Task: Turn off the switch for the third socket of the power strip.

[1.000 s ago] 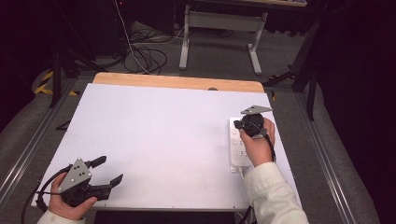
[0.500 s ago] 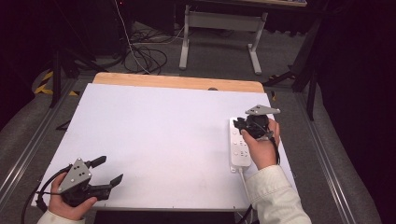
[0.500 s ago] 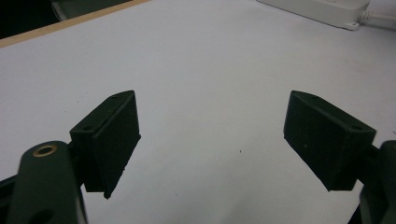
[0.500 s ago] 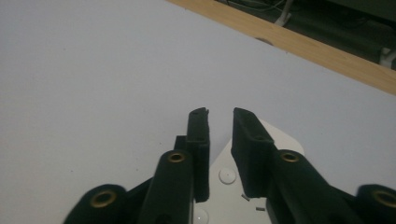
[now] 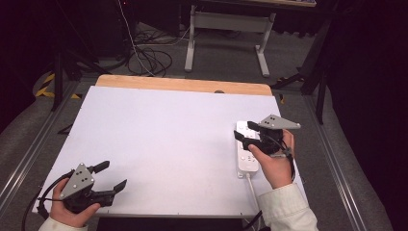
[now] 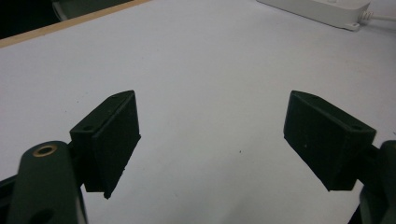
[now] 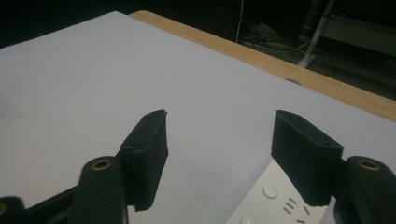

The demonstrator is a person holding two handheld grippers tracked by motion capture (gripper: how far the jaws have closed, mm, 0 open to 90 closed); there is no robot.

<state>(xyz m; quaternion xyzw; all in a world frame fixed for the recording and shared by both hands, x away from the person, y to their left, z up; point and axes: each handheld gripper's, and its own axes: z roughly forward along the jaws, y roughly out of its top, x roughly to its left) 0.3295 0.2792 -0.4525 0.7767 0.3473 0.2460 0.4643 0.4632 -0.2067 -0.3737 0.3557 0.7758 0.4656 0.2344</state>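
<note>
My right tool hovers over the white power strip at the table's right edge, jaws just spreading, nothing pinched. Left tool rests spread. Strip seems released; little appears left

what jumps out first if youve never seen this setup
The white power strip lies at the right edge of the white table. The right gripper hovers over it; its jaws have just been opening, with nothing between them. At the near left corner the left gripper rests on the bare table, jaws wide apart and holding nothing.
</note>
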